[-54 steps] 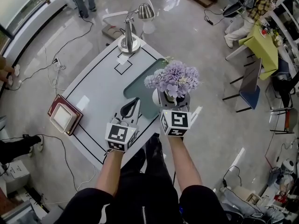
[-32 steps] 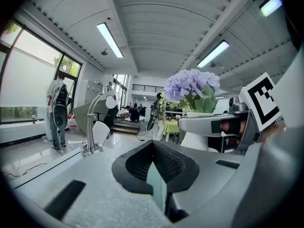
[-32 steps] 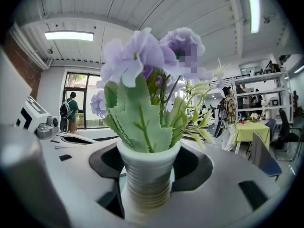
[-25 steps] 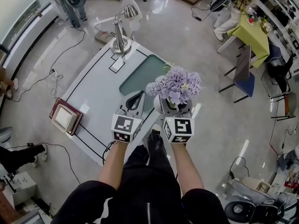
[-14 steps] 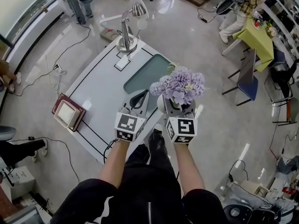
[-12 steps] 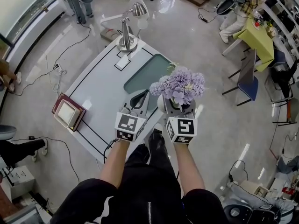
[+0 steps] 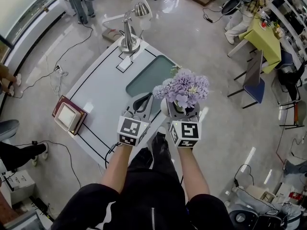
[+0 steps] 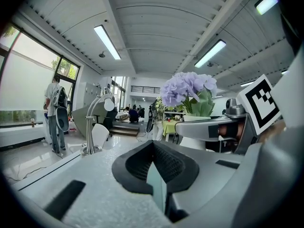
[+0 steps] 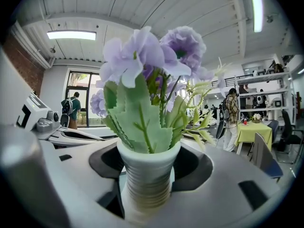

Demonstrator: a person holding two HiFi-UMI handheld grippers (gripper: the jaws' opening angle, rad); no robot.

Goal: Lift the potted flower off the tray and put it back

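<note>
Both jaws of the right gripper (image 7: 178,110) clamp the ribbed neck of the potted flower (image 7: 182,87), raised just off the near right corner of the tray (image 7: 148,75). The left gripper (image 7: 139,101) (jaws together, empty) hovers at the tray's near edge. Lowered straight down, the top-heavy potted flower might miss the tray and topple.

Both forearms reach toward 12 o'clock. The left gripper (image 7: 139,102), jaws together, sits at 9 o'clock of the right gripper (image 7: 179,110), which clamps the potted flower (image 7: 182,86).

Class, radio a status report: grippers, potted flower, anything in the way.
Left gripper shut, empty. Right gripper shut on potted flower, held up off tray. Nothing on tray; lamp stands beyond it.
</note>
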